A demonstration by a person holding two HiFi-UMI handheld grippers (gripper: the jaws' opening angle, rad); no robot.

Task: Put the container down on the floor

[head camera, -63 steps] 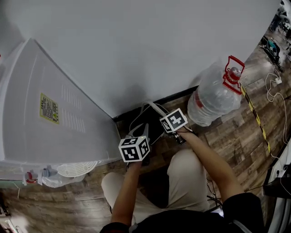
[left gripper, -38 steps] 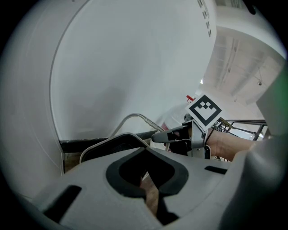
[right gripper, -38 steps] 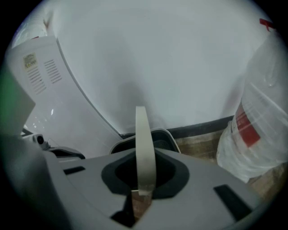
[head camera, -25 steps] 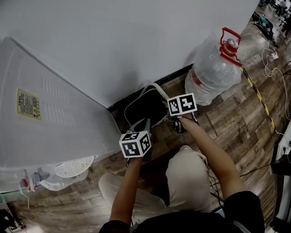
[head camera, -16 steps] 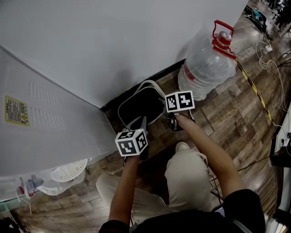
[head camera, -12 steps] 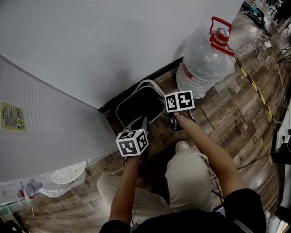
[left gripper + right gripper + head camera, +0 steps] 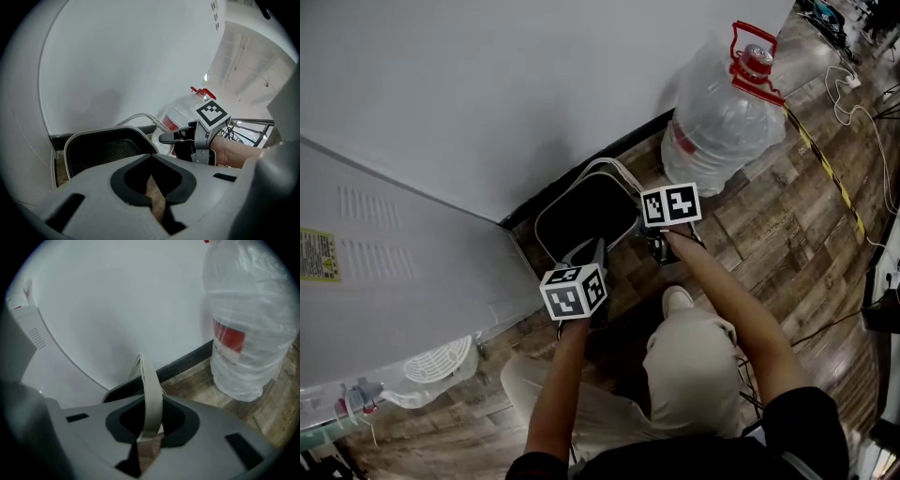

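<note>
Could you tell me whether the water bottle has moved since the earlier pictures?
No. The water bottle stands at the same spot by the black baseboard, beside the striped tape; only the camera shifted.

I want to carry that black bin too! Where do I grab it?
By the pale loop handle, coming from above. It arches up above the bin and is thin enough for jaws to close round; the right gripper is shut on it that way.

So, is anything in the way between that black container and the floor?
Nothing visible does. The right hand-held gripper holds the container by its handle beside the wall; the water bottle stands apart to its side.
</note>
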